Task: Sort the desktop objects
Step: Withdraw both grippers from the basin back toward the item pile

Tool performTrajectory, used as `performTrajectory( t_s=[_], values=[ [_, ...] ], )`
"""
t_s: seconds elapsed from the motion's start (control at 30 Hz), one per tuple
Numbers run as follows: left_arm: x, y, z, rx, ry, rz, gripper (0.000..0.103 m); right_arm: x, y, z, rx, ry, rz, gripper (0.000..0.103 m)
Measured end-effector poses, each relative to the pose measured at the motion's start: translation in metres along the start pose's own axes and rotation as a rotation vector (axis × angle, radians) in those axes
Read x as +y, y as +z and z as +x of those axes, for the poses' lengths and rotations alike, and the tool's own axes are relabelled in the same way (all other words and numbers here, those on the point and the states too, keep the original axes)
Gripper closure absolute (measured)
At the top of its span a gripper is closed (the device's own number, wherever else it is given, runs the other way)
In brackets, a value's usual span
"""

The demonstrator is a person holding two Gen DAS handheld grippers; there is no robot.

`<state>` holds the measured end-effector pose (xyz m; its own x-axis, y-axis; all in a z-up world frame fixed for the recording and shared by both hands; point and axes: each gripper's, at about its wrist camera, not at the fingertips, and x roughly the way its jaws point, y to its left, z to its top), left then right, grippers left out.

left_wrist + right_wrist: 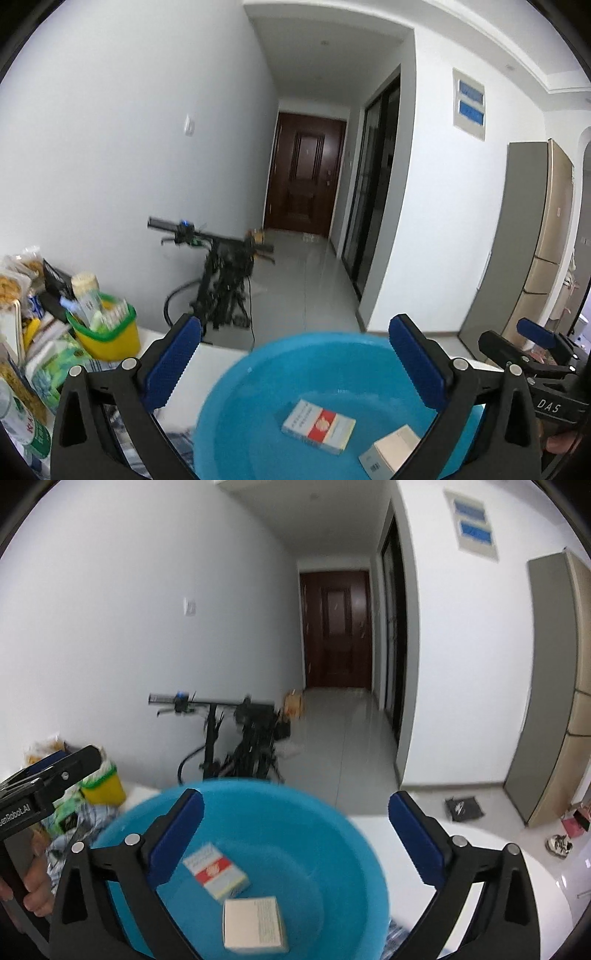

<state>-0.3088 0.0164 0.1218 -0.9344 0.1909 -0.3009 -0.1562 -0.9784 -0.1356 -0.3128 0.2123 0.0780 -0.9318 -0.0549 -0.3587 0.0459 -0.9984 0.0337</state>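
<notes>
Each gripper, left gripper (293,354) and right gripper (295,832), has black angular arms, silver rivets and ribbed blue pads (173,360). White lettering marks their black bodies.

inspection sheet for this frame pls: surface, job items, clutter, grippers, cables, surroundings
Surface: white table, mostly covered on its left side.
Job's things: blue basin holds a red-and-white box and a beige box, lying apart.
Clutter: yellow-green bin stuffed with packets; snack bags and a tissue pack piled at the left edge.
Grippers: left gripper open, nothing between its fingers; right gripper open, empty, above the basin.
Cables: a black cord trails down by the scooter.
Surroundings: folded scooter by the wall, brown door, fridge, shoes on the floor.
</notes>
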Motion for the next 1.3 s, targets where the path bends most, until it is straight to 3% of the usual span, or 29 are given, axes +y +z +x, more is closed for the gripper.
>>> performTrajectory(
  t_s=[0.2,0.43,0.67,0.8,1.3],
  values=[
    [-0.005,0.006,-0.008,-0.011,0.018,0.029,0.0,0.004,0.006,-0.009,-0.081,0.013,0.006,0.001],
    [-0.014,0.006,-0.024,-0.051,0.022,0.057,0.0,0.002,0.008,-0.007,-0.051,0.009,0.012,0.001],
    [-0.01,0.007,-0.043,0.001,0.006,0.068,0.0,-0.001,0.011,-0.022,-0.042,0.016,0.018,0.001],
    [-0.006,0.011,-0.058,0.017,0.02,0.044,0.0,-0.001,0.017,-0.042,-0.058,0.006,0.004,0.001],
    [-0.02,0.008,-0.151,-0.005,-0.049,0.066,0.0,0.018,0.015,-0.133,-0.119,-0.009,-0.057,0.001]
  ],
)
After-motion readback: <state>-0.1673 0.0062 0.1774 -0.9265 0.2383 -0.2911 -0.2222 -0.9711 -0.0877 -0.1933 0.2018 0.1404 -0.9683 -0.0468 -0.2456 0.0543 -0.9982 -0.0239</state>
